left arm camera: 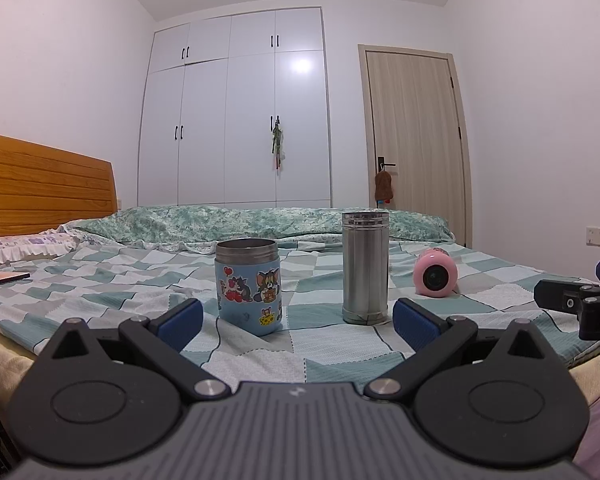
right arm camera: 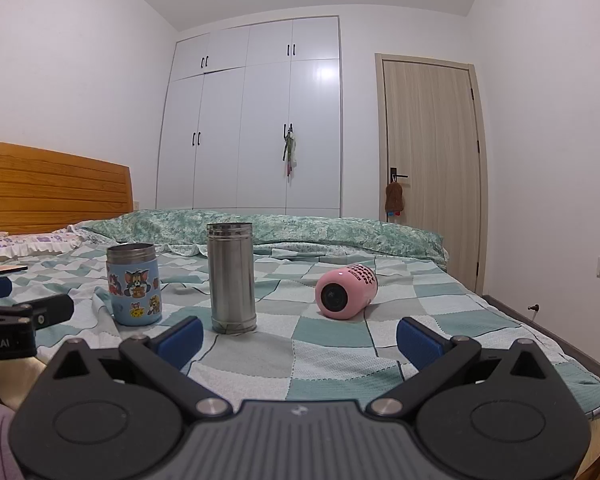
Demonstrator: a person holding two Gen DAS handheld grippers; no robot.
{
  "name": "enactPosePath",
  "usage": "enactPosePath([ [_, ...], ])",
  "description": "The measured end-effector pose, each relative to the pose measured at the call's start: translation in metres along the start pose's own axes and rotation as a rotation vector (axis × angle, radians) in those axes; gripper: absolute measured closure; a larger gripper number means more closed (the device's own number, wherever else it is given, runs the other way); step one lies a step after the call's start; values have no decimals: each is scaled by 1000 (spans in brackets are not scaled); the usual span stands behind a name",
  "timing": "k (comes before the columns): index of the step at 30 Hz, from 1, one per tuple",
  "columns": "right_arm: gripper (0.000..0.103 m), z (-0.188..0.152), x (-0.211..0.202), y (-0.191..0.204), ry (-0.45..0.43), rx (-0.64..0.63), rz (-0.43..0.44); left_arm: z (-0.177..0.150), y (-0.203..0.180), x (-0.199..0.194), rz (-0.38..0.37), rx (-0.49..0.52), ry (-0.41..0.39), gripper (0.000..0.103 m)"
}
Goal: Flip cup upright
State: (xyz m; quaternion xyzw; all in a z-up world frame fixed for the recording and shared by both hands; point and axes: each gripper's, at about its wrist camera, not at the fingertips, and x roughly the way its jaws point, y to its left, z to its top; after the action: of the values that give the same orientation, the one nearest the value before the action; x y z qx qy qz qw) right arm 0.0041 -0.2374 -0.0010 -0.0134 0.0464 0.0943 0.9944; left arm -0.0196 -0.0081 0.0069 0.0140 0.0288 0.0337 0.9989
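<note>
A pink cup lies on its side on the checked bedspread, its round end toward me; it also shows in the left wrist view. A blue cartoon cup and a tall steel cup stand upright. My left gripper is open and empty, near the bed's front edge, before the blue and steel cups. My right gripper is open and empty, a short way before the pink cup.
The checked bedspread covers the bed, with a rolled green quilt at the back and a wooden headboard at the left. A flat phone-like object lies far left. White wardrobe and a door stand behind.
</note>
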Motion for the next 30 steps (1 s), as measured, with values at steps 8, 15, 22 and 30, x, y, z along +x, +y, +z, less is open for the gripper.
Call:
enactPosePath([
  [8, 0, 0, 0, 0, -2, 1, 1, 0, -1, 0, -3, -2, 0, 0],
  [15, 0, 0, 0, 0, -2, 0, 1, 0, -1, -1, -9, -5, -2, 0],
  [22, 0, 0, 0, -1, -3, 0, 1, 0, -1, -1, -11, -7, -4, 0],
  [30, 0, -1, 0, -1, -3, -1, 1, 1, 1, -1, -11, -17, -4, 0],
])
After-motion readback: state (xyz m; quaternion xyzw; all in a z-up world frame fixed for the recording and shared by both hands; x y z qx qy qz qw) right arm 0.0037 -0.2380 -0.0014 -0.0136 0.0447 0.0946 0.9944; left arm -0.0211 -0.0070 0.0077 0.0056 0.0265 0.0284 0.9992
